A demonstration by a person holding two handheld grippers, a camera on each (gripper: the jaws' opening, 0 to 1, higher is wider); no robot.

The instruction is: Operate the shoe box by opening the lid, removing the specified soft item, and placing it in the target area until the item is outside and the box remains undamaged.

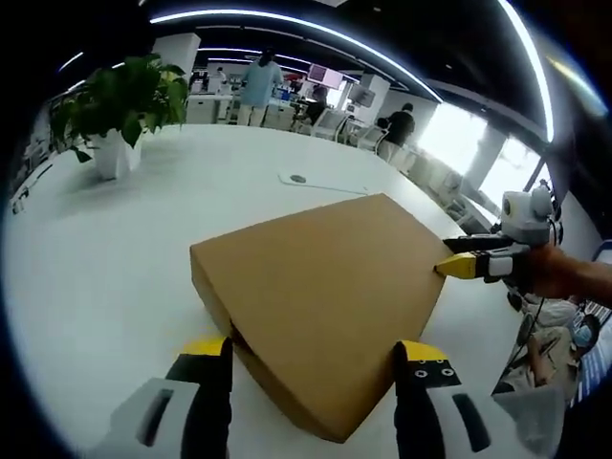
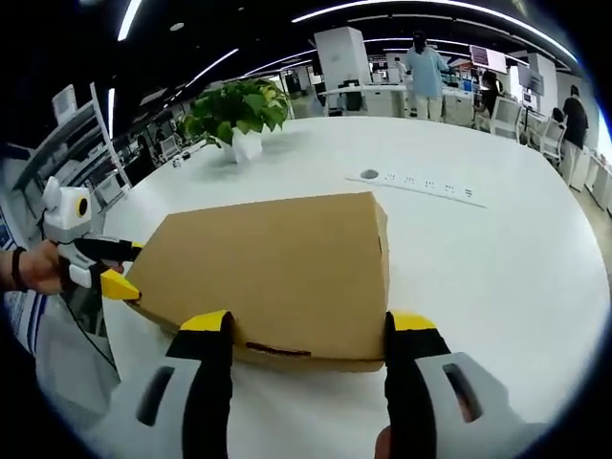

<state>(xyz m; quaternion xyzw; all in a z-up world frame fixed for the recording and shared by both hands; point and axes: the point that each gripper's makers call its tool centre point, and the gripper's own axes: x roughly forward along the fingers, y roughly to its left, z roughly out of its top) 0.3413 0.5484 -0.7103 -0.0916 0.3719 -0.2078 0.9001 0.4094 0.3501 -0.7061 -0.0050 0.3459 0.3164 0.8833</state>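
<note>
Office lights arc over a broad white desk (image 1: pixel 115 258). Both hand-held grippers, left (image 1: pixel 314 361) and right (image 2: pixel 308 332), stand with jaws apart at opposite corners of the closed plain brown cardboard shoe box (image 2: pixel 277 268), seemingly to steady it before lifting the lid.

Bright even indoor light, long curved ceiling light strips (image 1: pixel 287 29) glowing overhead, blown-out windows (image 1: pixel 478 143) glaring in the left gripper view, white table (image 2: pixel 497 258) near washed out, soft faint shadows under the cardboard box (image 1: pixel 320 287), strong fisheye bending at edges, background slightly soft
</note>
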